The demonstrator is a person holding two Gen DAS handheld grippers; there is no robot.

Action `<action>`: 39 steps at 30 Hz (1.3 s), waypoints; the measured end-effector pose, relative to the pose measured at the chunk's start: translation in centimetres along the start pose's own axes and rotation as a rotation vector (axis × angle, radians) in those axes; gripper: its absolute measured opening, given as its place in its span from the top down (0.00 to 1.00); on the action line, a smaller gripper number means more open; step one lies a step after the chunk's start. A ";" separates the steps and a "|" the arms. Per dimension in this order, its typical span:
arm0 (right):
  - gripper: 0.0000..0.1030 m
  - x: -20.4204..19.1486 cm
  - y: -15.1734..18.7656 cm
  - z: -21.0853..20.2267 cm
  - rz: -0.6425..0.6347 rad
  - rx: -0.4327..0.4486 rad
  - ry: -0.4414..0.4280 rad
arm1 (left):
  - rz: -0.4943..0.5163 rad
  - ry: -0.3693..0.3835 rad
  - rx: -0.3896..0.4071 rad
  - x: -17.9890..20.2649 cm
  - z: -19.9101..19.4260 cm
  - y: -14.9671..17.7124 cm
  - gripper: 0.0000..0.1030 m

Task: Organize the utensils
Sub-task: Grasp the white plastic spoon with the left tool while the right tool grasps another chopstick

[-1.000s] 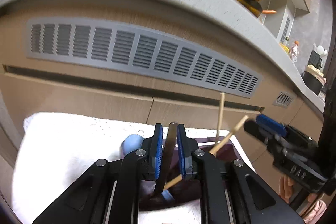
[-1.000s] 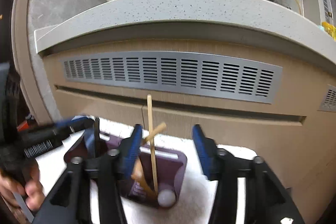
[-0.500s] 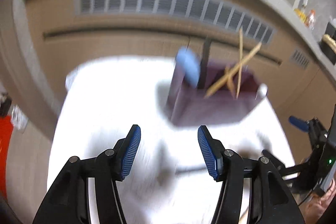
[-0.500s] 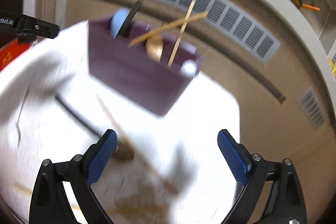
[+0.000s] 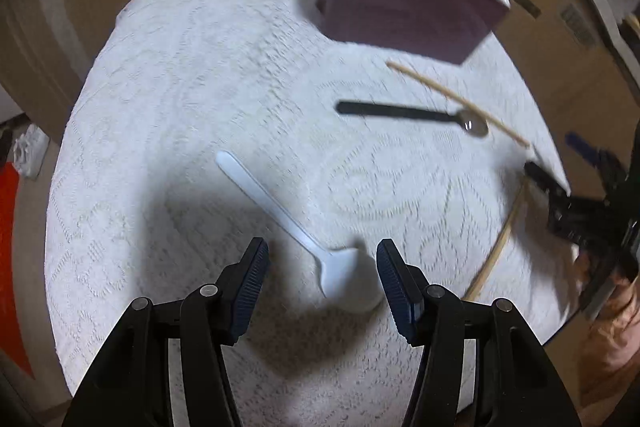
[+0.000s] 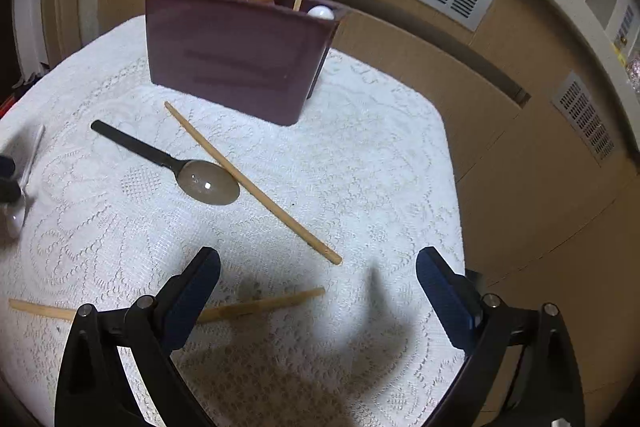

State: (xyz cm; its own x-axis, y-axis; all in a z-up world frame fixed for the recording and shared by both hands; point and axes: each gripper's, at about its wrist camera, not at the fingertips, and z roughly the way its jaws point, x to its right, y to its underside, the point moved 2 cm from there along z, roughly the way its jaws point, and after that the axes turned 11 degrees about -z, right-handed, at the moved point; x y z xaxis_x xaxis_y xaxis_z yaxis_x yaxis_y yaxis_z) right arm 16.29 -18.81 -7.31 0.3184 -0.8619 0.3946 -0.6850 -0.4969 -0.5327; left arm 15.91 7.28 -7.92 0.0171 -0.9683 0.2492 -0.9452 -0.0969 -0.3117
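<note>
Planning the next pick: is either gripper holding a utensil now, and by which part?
Nothing held. Left gripper is open above the white spoon; right gripper is open too.

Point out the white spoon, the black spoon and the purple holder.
white spoon (image 5: 276, 205), left wrist view, on the handle
black spoon (image 6: 208, 182), right wrist view, on the bowl
purple holder (image 6: 236, 59), right wrist view, on the front wall
</note>
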 end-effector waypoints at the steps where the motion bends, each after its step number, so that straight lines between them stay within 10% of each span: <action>1: 0.07 0.4 -0.1 -0.1 0.018 0.005 -0.008 | 0.020 -0.015 0.002 0.4 0.2 0.3 0.44; 12: 0.54 -0.9 0.1 0.2 0.019 -0.041 -0.138 | 0.076 0.033 0.040 3.9 1.6 -0.5 0.44; 22: 0.59 -0.1 1.4 1.7 0.278 -0.165 -0.356 | 0.151 0.211 -0.001 5.7 1.5 0.2 0.44; 34: 0.66 -1.9 -2.0 3.9 0.266 -0.101 -0.273 | -0.015 0.153 0.027 0.7 0.8 -1.3 0.44; 39: 0.92 -2.3 -3.2 4.0 0.242 -0.074 -0.283 | -0.017 0.147 0.016 1.6 1.6 -1.2 0.44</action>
State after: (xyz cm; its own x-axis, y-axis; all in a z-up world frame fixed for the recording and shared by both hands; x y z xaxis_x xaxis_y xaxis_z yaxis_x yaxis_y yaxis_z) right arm 20.39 -15.61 -9.48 0.3028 -0.9524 0.0361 -0.8049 -0.2758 -0.5255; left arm 17.60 5.53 -8.60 -0.0161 -0.9223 0.3863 -0.9400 -0.1177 -0.3201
